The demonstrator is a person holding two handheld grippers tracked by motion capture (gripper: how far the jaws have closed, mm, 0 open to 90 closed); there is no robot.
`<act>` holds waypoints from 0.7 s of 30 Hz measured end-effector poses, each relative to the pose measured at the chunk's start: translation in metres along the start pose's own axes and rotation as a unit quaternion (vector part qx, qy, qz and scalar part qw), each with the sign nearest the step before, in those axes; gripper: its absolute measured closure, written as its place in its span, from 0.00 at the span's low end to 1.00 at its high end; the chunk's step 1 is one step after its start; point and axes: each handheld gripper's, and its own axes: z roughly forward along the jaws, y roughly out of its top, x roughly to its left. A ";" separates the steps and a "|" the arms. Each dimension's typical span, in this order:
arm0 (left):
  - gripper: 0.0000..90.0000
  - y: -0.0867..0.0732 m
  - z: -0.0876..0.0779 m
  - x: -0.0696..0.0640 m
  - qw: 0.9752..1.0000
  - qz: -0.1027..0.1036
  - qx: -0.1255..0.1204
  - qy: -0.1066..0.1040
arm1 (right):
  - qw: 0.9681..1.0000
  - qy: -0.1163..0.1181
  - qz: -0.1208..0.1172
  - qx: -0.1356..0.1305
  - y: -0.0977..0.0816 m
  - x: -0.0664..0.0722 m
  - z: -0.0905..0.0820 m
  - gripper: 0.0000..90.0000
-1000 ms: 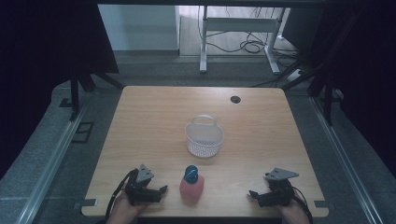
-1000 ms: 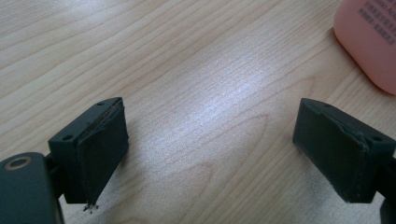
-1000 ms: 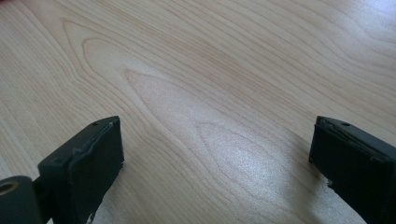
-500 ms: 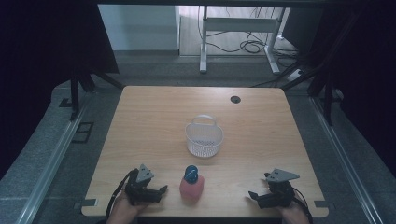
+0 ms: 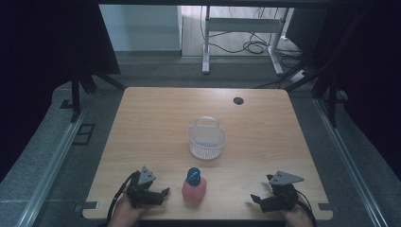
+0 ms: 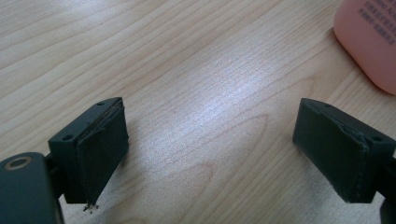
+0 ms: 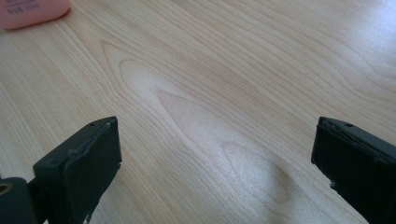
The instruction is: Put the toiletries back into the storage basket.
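the left gripper rests with its jaws spread wide and empty. just to its right stands the pink bottle, blue cap up, near the table's front edge. it looks light, smooth and likely slippery; pinching the flat sides below the cap seems safest. farther right, the right gripper is spread too, well apart from it.

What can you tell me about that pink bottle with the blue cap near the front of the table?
The pink plastic bottle with a blue cap is squat and rounded, and stands upright on the light wooden table near its front edge. The cap is round and blue, and small print runs across the pink body. It sits between the two grippers, closer to the left gripper, and nothing touches it. The white mesh basket stands apart behind it.
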 end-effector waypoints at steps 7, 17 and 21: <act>0.11 0.000 0.000 0.000 1.000 0.000 0.000 0.000 | 1.000 0.011 -0.010 -0.004 0.007 0.007 -0.002 0.01; 0.11 0.000 0.000 0.000 1.000 0.000 0.000 0.000 | 0.999 0.033 -0.016 -0.008 0.015 0.016 -0.004 0.03; 0.11 0.000 0.000 0.000 1.000 0.000 0.000 0.000 | 0.999 0.040 -0.016 -0.014 0.017 0.018 -0.004 0.04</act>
